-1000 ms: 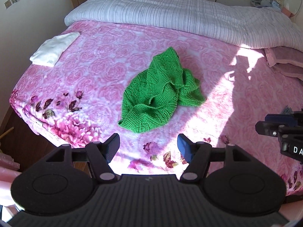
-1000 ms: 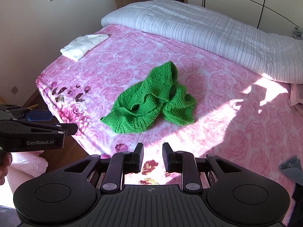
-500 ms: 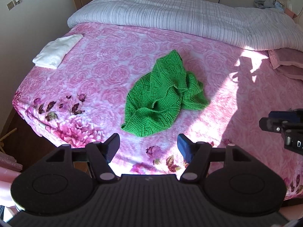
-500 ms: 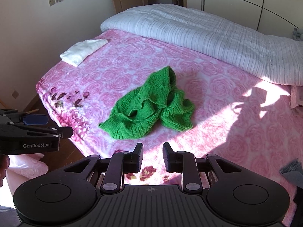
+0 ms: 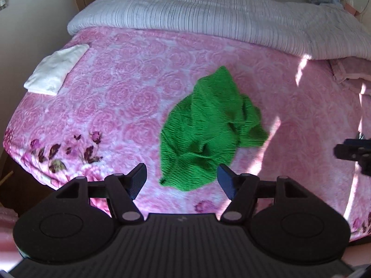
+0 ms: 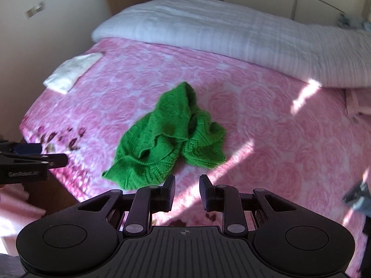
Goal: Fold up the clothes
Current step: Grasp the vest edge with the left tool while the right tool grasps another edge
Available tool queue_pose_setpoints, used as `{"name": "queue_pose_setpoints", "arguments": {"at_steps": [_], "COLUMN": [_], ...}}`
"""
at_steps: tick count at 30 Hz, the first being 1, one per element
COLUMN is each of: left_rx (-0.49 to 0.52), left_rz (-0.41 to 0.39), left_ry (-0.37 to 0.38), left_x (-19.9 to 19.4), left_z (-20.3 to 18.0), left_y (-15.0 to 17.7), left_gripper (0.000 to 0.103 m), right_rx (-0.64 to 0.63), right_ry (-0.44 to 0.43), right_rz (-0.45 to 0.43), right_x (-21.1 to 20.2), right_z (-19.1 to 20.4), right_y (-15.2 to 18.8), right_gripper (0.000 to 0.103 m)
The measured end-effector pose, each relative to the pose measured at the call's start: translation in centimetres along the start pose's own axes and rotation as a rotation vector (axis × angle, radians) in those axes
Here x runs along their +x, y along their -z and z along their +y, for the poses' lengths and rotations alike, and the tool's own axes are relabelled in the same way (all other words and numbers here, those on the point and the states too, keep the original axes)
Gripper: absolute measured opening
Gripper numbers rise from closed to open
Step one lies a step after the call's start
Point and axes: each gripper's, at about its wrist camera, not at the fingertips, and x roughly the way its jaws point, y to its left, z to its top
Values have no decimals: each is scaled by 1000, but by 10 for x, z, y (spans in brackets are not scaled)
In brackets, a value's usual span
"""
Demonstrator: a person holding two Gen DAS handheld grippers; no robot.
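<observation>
1. A green knitted sweater [image 5: 208, 134] lies crumpled in a loose heap near the middle of a bed, on a pink rose-patterned blanket [image 5: 120, 97]. In the right wrist view the same sweater [image 6: 169, 136] shows a raised zigzag knit and folds bunched over one another, with one pointed end toward the head of the bed and a broader end toward the foot.
2. The left gripper [image 5: 182, 180] hovers over the foot end of the bed with its two fingers spread wide and nothing between them. The near hem of the sweater appears in the gap between the fingertips, but the gripper is above the cloth and does not touch it.
3. The right gripper [image 6: 186, 192] has its fingers apart with a narrower gap than the left one, and it holds nothing. It sits just short of the near edge of the sweater, with bare blanket showing between the pads.
4. Each gripper appears at the edge of the other's view: the left one [image 6: 32, 162] at the left border of the right wrist view, the right one at the right border of the left wrist view.
5. A folded white cloth [image 5: 55, 69] rests on the blanket near the bed's left edge, well apart from the sweater.
6. A pale striped quilt [image 5: 208, 14] is rolled across the head of the bed.
7. Patches of sunlight fall on the blanket to the right of the sweater.
</observation>
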Motion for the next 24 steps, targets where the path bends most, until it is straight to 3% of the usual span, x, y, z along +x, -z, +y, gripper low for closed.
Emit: {"name": "queue_pose_setpoints", "arguments": {"at_steps": [13, 21, 24], "left_rx": [96, 75, 49], "left_rz": [128, 238, 267], "left_ry": [75, 116, 134], "left_x": [100, 157, 175], "left_z": [92, 115, 117], "left_y": [-55, -37, -24], "left_gripper": [64, 64, 64], "right_rx": [181, 240, 246], "right_ry": [129, 190, 190], "right_rz": [116, 214, 210], "right_x": [80, 131, 152], "right_z": [45, 48, 38], "right_y": [-40, -30, -29], "right_gripper": [27, 27, 27]}}
